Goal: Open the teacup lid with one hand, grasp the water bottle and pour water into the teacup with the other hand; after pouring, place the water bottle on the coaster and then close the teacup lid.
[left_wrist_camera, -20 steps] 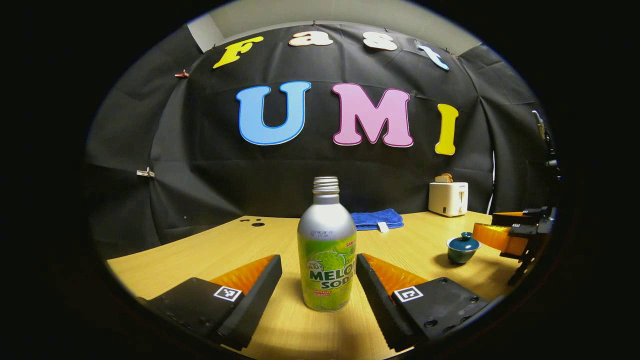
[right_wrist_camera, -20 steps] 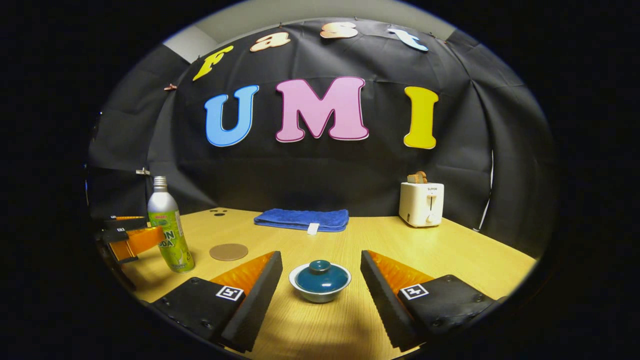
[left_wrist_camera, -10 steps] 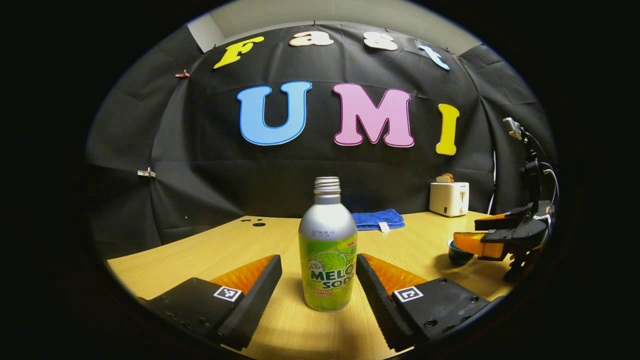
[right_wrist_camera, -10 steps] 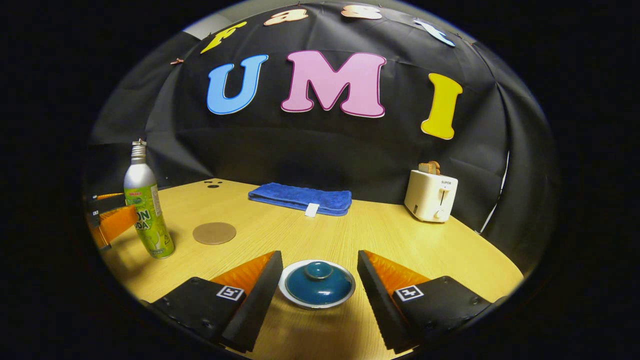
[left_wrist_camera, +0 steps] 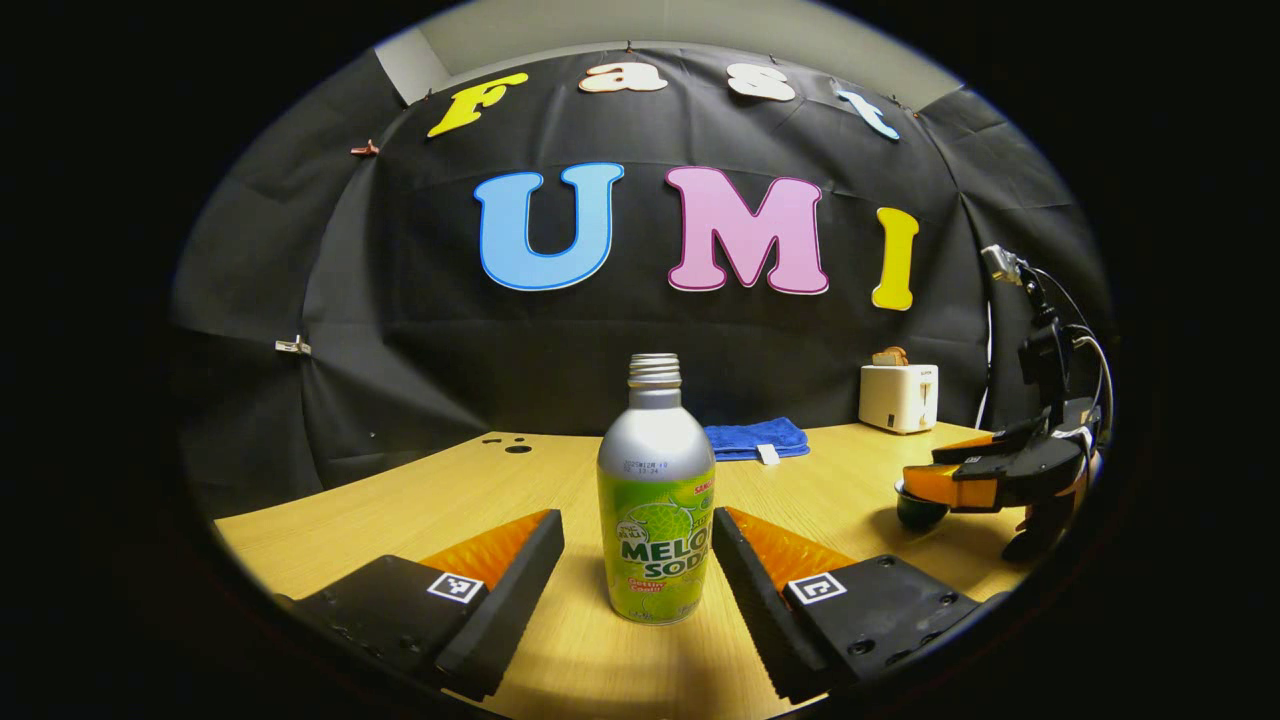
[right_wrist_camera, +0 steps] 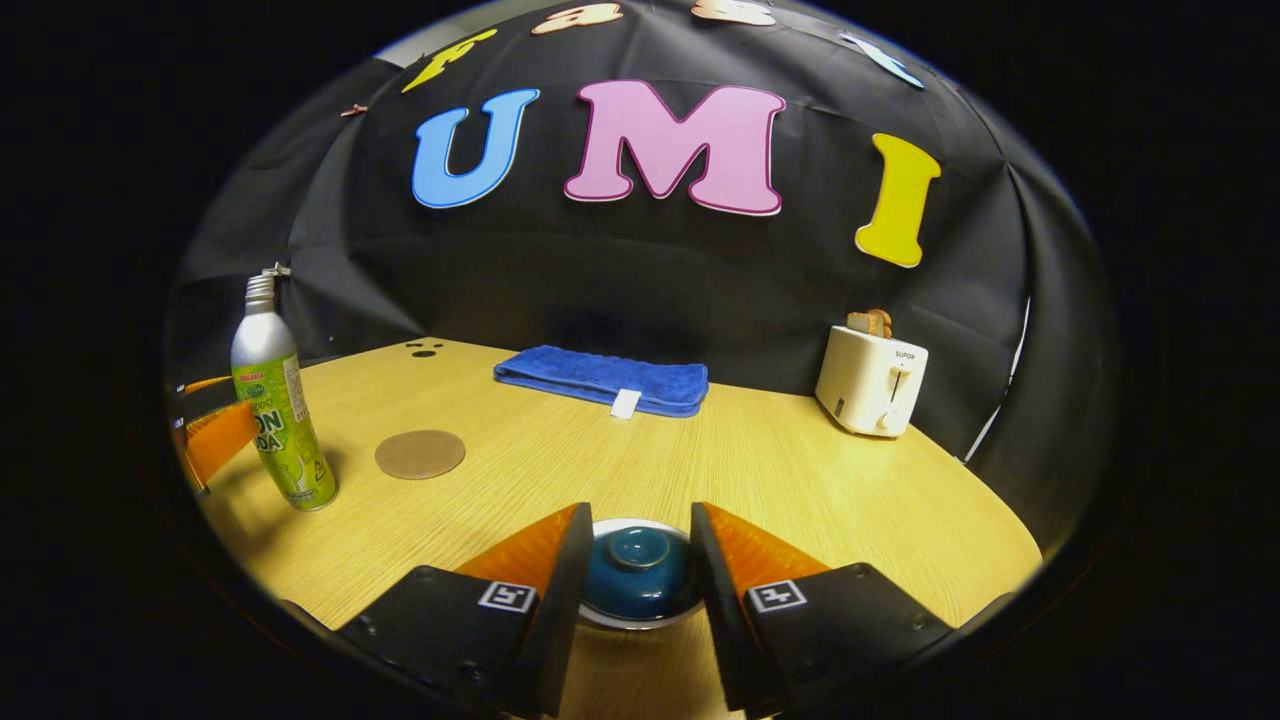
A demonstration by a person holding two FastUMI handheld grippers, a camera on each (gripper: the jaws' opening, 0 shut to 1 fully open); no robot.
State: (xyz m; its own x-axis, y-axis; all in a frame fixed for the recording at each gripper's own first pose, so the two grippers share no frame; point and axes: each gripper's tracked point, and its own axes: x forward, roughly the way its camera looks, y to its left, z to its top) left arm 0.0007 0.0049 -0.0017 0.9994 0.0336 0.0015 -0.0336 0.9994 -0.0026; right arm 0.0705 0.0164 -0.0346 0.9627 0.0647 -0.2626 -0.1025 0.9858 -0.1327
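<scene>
On table, task barely begun — teacup (right_wrist_camera: 640,572) lid on, right tongs (right_wrist_camera: 632,585) closing around lid, contact unclear; left tongs (left_wrist_camera: 636,575) spread wide, straddling uncapped bottle (left_wrist_camera: 655,490), not gripping; coaster (right_wrist_camera: 420,453) bare — lift, pour, place, re-lid all remain

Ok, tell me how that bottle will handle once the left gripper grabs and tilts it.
The bottle looks like rigid metal, so it should not give under the fingers. It is tall on a narrow base, so a nudge up high could tip it. Its neck is uncapped, so early tilting may spill. The glossy label could be slippery. Left gripper stands open around it.
</scene>
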